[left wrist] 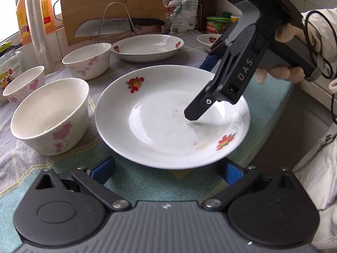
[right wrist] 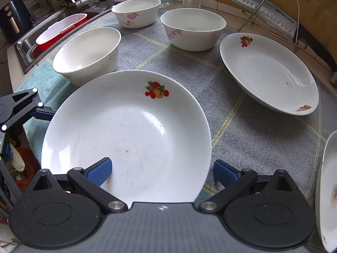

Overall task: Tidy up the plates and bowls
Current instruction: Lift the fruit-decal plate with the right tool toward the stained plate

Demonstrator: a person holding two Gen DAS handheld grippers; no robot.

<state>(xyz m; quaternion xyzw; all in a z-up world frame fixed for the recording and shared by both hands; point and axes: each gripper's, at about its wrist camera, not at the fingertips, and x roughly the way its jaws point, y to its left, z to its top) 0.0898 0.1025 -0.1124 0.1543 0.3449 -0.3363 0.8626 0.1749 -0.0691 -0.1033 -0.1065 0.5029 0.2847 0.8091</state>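
Observation:
A white plate with fruit decals (left wrist: 168, 116) (right wrist: 130, 130) lies on the checked cloth in front of both grippers. My left gripper (left wrist: 167, 171) is open, its blue pads standing either side of the plate's near rim. My right gripper (left wrist: 200, 88) (right wrist: 162, 172) is open too and straddles the rim: one finger (left wrist: 193, 113) hangs over the plate's inside, the other sits outside it. A second fruit plate (left wrist: 147, 46) (right wrist: 267, 71) lies further back. Three pink-flowered bowls (left wrist: 50, 116) (left wrist: 87, 60) (left wrist: 23, 86) stand to the left.
A small dish (left wrist: 208, 40) (right wrist: 326, 189) sits by the right side. A knife on a wire rack (left wrist: 118, 25) leans on a wooden board (left wrist: 109, 0) at the back. Stacked cups (left wrist: 35, 21) and bottles stand beside it. A sink with a red tub (right wrist: 61, 29) lies past the cloth.

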